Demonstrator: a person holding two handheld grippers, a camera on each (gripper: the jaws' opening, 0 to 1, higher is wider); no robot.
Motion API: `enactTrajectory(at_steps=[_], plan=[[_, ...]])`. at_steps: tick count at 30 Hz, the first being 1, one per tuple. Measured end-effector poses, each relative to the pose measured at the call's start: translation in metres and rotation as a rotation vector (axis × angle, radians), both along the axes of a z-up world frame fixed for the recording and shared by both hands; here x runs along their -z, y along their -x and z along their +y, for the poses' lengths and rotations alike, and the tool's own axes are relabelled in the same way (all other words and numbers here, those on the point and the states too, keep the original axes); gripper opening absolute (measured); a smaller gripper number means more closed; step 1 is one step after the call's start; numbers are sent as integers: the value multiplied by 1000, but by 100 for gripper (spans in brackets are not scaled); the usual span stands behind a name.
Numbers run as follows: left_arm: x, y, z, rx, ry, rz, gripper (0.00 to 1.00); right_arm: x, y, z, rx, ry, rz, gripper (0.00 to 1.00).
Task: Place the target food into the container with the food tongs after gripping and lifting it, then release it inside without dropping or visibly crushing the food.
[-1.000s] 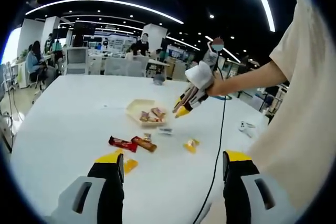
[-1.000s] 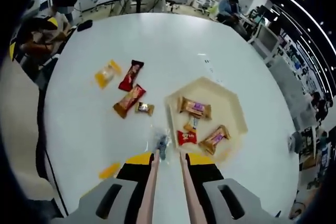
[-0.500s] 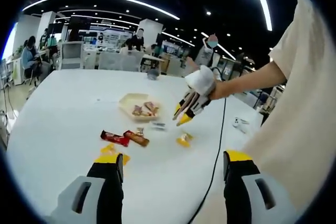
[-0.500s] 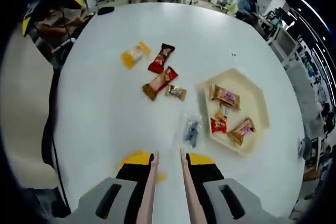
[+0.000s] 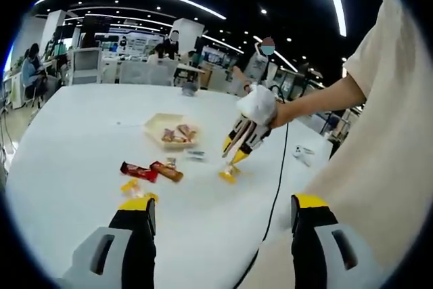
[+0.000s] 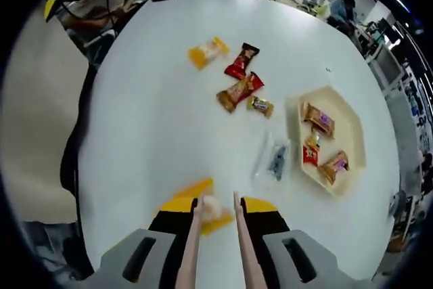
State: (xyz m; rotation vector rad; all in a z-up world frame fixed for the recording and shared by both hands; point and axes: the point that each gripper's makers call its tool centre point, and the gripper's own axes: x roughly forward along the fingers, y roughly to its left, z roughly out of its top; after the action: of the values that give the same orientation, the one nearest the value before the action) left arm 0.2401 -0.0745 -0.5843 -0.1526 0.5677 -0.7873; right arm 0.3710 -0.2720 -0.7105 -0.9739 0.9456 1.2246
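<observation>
A yellow-wrapped snack packet (image 6: 206,209) lies flat near the white table's (image 6: 155,120) near edge, between the rose-gold food tongs' (image 6: 216,197) tips. The cream hexagonal tray (image 6: 352,133) — holding wrapped snacks — sits toward the far-right edge.

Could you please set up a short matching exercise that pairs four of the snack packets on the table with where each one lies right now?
Things:
1. clear packet
2. purple-labelled packet
3. yellow packet
4. small gold packet

Places:
A. between the tips of the food tongs held by the right gripper
B. inside the hexagonal tray
C. on the white table, just outside the tray's edge
D. beside the orange-brown bar in the loose group on the table

Pairs: 1-C, 2-B, 3-A, 4-D
</observation>
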Motion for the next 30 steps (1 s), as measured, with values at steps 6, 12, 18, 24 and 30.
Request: enactTrajectory(at_steps=[6, 12, 18, 24, 30], plan=[[0, 1, 3, -12, 1, 1, 82, 7, 9, -6, -73, 49, 15, 25], [0, 1, 4, -17, -2, 3, 81, 18, 14, -13, -137, 102, 13, 25], [1, 1, 4, -19, 1, 10, 81, 25, 18, -14, -168, 122, 14, 25], [4, -2, 2, -8, -3, 26, 81, 29, 19, -14, -197, 132, 21, 25], [0, -11, 3, -10, -3, 15, 81, 32, 19, -13, -224, 142, 26, 25]])
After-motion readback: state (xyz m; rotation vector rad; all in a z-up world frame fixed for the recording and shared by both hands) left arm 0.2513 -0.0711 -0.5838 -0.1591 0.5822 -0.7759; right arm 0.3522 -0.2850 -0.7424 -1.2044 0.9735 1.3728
